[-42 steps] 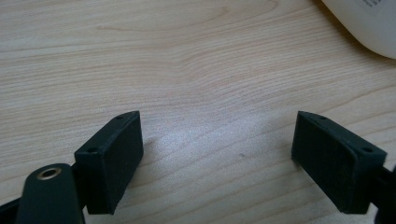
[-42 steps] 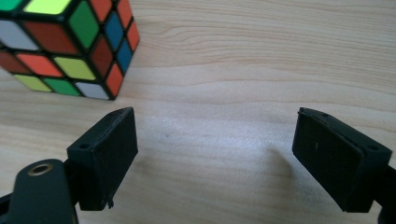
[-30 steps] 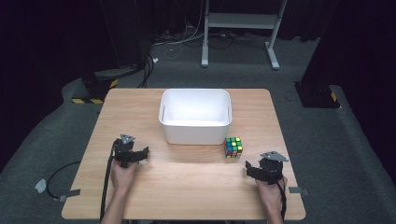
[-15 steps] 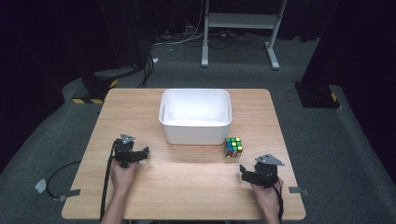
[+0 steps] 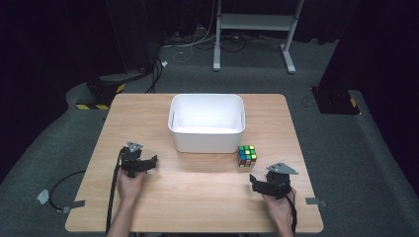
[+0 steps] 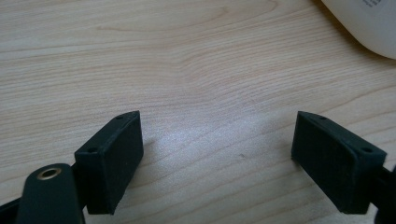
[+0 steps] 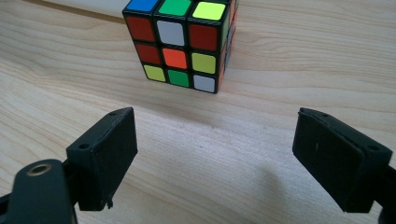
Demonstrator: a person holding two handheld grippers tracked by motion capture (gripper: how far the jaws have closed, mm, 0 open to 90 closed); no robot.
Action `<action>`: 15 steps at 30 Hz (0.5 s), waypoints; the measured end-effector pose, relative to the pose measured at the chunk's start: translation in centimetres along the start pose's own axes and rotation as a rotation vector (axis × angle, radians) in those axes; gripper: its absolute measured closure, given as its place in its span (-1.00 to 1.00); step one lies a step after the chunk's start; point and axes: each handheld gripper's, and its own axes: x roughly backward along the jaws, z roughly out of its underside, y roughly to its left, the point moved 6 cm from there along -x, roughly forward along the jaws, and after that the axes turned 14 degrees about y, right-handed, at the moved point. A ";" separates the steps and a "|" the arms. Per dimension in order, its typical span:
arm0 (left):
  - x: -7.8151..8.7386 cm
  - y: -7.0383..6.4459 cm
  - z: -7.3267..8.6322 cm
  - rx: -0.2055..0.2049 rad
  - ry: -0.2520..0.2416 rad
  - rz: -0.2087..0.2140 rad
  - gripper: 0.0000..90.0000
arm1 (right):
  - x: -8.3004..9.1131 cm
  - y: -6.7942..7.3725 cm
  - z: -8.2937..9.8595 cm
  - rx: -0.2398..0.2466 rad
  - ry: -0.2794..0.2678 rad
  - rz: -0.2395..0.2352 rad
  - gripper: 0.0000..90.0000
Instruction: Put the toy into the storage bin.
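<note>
A: Where is the cube (image 5: 247, 155), and what state are the grippers in?

B: It sits on the table (image 5: 207, 197), just beside the tub's (image 5: 207, 123) front right corner. The right gripper (image 7: 215, 154) faces it, near but apart, jaws wide and empty. The left gripper (image 6: 219, 158) rests over bare wood, jaws wide too.

A: How should it handle?

B: Probably light and rigid, with smooth, somewhat slippery stickers. Grip two opposite flat faces, centred, so the layers do not twist.
</note>
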 end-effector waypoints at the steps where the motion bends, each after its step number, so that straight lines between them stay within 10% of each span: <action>1: 0.0 0.0 0.0 0.000 0.000 0.001 -0.62 | 0.0 0.0 0.0 0.003 0.001 0.001 -0.69; 15: 0.0 0.0 0.0 -0.001 0.000 0.001 -0.62 | -0.1 0.8 -1.3 -0.003 0.003 -0.040 -0.69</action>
